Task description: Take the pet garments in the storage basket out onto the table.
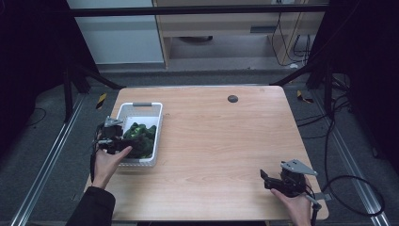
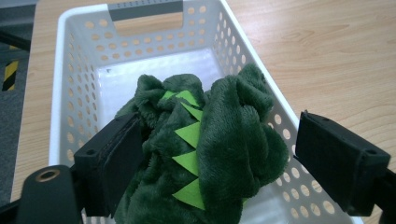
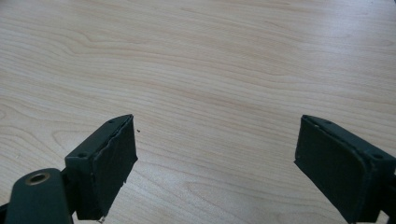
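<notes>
While the plush (image 2: 210, 144) is lying in the white basket (image 2: 79, 70) at the worktop's (image 1: 226, 141) left edge, the left gripper (image 2: 215, 154) is straddling it with jaws released, and the right gripper (image 3: 215, 158) is hovering spread over bare wood.

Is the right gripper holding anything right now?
No, in the right gripper view the right gripper is open with its jaws wide apart and just bare wooden table between them.
</notes>
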Action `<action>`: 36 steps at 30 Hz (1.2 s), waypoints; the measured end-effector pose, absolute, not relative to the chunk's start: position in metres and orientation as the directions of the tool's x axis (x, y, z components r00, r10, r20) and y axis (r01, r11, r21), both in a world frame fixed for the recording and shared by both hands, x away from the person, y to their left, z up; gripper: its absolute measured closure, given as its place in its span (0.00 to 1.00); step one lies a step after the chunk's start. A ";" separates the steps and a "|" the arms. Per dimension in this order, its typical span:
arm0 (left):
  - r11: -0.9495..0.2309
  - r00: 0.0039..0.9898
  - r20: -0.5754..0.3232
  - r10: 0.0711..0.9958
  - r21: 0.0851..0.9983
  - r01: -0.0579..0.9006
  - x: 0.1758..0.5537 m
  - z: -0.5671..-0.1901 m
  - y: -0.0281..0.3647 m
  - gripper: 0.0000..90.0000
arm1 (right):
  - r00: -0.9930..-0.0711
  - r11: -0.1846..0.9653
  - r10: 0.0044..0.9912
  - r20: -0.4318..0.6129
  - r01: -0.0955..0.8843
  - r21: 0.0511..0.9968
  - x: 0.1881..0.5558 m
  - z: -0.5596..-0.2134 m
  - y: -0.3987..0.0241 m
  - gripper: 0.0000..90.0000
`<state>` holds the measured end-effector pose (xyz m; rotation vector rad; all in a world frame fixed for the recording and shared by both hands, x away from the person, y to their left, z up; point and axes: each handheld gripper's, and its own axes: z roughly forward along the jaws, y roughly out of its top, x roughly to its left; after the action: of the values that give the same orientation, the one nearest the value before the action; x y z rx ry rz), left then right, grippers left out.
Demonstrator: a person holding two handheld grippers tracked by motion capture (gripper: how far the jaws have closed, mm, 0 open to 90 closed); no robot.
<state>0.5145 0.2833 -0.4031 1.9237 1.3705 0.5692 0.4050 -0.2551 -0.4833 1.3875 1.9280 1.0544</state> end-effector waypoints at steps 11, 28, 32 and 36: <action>-0.216 0.341 -0.034 0.939 0.714 0.666 0.524 -0.411 0.279 0.16 | -0.330 0.171 0.944 0.016 0.532 0.829 0.405 -0.484 -0.255 0.13; -0.234 0.341 -0.049 0.939 0.636 0.736 0.538 -0.431 0.276 0.19 | -0.343 0.178 0.939 0.025 0.546 0.819 0.406 -0.486 -0.253 0.12; -0.243 0.350 -0.055 0.935 0.619 0.747 0.539 -0.433 0.274 0.27 | -0.343 0.173 0.939 0.030 0.547 0.819 0.406 -0.486 -0.253 0.12; -0.232 0.342 -0.077 0.936 0.595 0.770 0.541 -0.436 0.275 0.41 | -0.347 0.180 0.937 0.025 0.547 0.817 0.407 -0.486 -0.253 0.12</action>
<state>0.5409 0.2745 -0.4356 2.0678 1.4857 0.4019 0.4066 -0.2535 -0.4864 1.3907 1.9703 1.0447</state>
